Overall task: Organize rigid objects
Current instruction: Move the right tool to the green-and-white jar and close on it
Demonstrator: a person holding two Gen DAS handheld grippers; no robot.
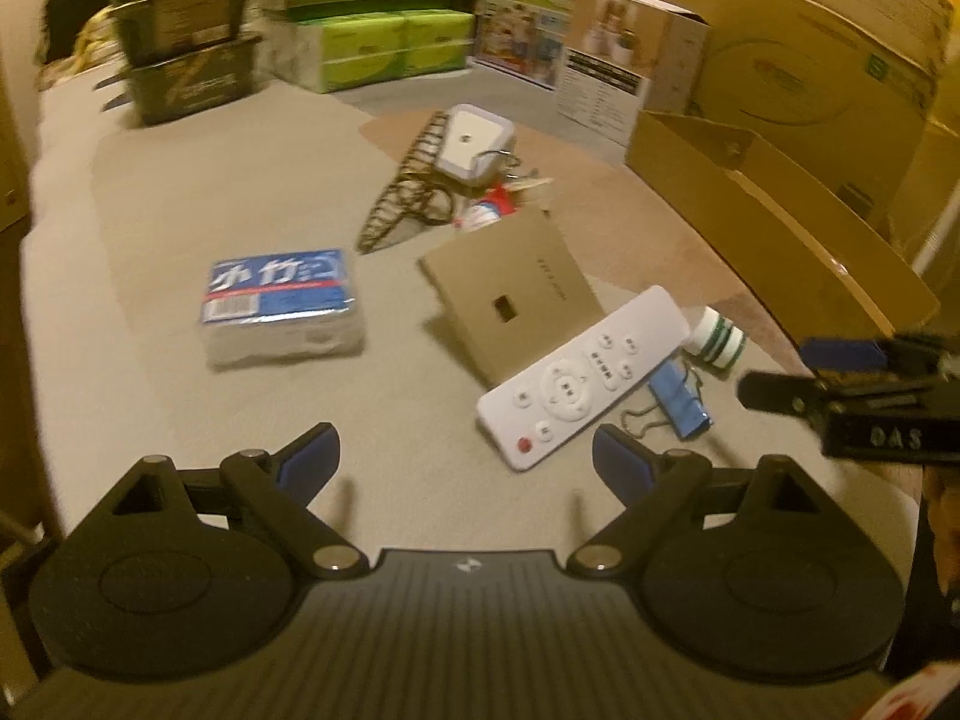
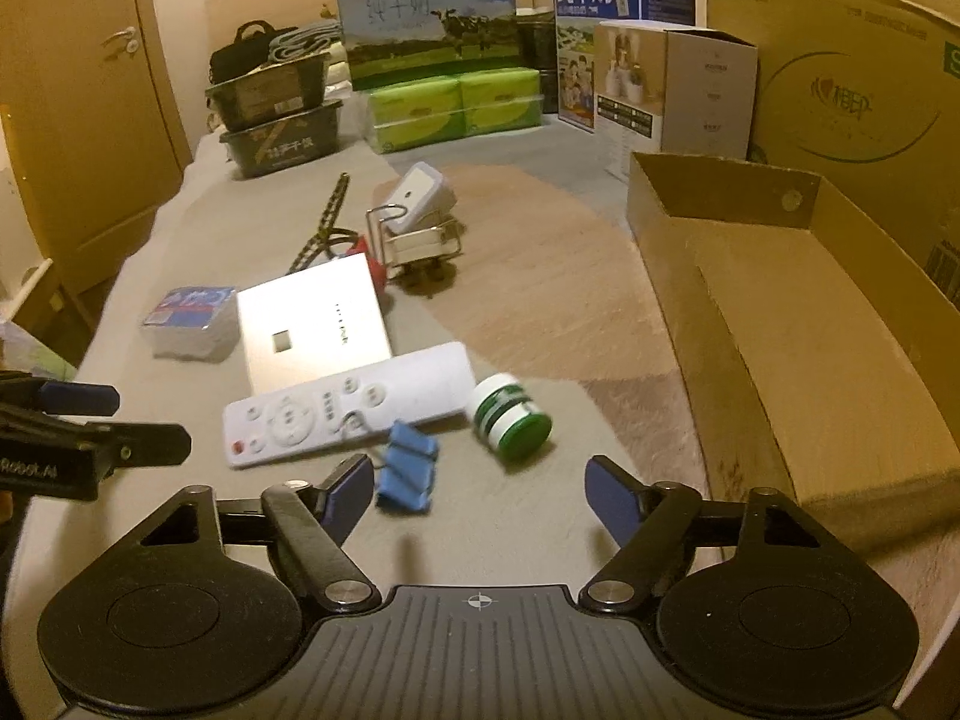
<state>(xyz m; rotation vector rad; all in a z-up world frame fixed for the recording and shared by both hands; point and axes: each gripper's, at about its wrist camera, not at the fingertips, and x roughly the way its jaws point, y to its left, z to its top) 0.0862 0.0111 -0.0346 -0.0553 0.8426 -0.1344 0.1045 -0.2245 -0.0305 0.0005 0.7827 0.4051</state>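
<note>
A white remote (image 1: 585, 375) (image 2: 348, 405) lies on the cloth, part over a flat brown box (image 1: 510, 297) (image 2: 315, 324). A blue binder clip (image 1: 681, 399) (image 2: 405, 471) and a white-green bottle on its side (image 1: 717, 339) (image 2: 510, 417) lie beside it. A tissue pack (image 1: 282, 306) (image 2: 189, 321) sits to the left. My left gripper (image 1: 465, 459) is open and empty, short of the remote. My right gripper (image 2: 477, 492) is open and empty, just short of the clip and bottle.
An open cardboard tray (image 2: 798, 312) (image 1: 774, 198) stands at the right. Farther back are a metal rack (image 2: 420, 243) with a white device (image 1: 474, 141), a dark patterned strip (image 1: 408, 192), stacked baskets (image 2: 279, 114) and milk cartons (image 2: 432, 18).
</note>
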